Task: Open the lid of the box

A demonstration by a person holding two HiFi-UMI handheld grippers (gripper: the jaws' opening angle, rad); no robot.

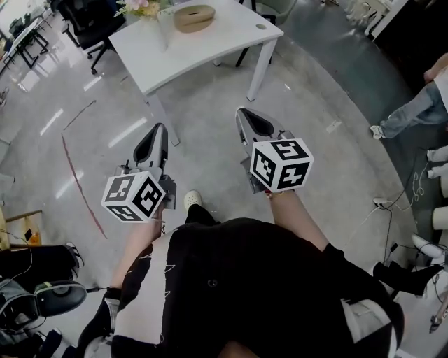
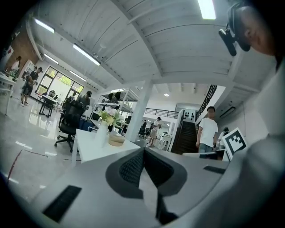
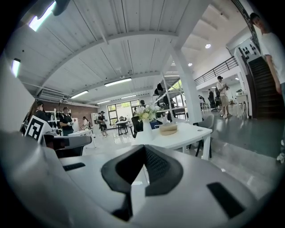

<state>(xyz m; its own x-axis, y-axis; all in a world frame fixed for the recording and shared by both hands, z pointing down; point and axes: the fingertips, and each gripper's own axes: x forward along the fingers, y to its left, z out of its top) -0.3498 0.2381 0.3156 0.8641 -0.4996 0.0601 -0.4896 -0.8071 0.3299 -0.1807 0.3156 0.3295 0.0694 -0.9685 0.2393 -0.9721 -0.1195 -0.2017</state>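
1. Closest to us were our dark top and, just beyond it, the two tools we held out over the grey floor.
2. Our left gripper had its jaws pressed together with nothing between them. Its own view showed the pads meeting along one line.
3. Our right gripper was closed and empty in the same way.
4. Far ahead stood a white table. On it sat the box, round and tan, its lid apparently on, just right of a vase of flowers.
5. Both grippers pointed toward the table but were well apart from the box, which lay far beyond their tips.
6. We judged the step in hand to be the approach, with the lid untouched and no opening begun.
7. The next move, as we judged it, called for getting near the table, parting one pair of jaws and bringing them to the lid's edge. The other gripper might need to steady the base, since a light box could slide on that smooth top.
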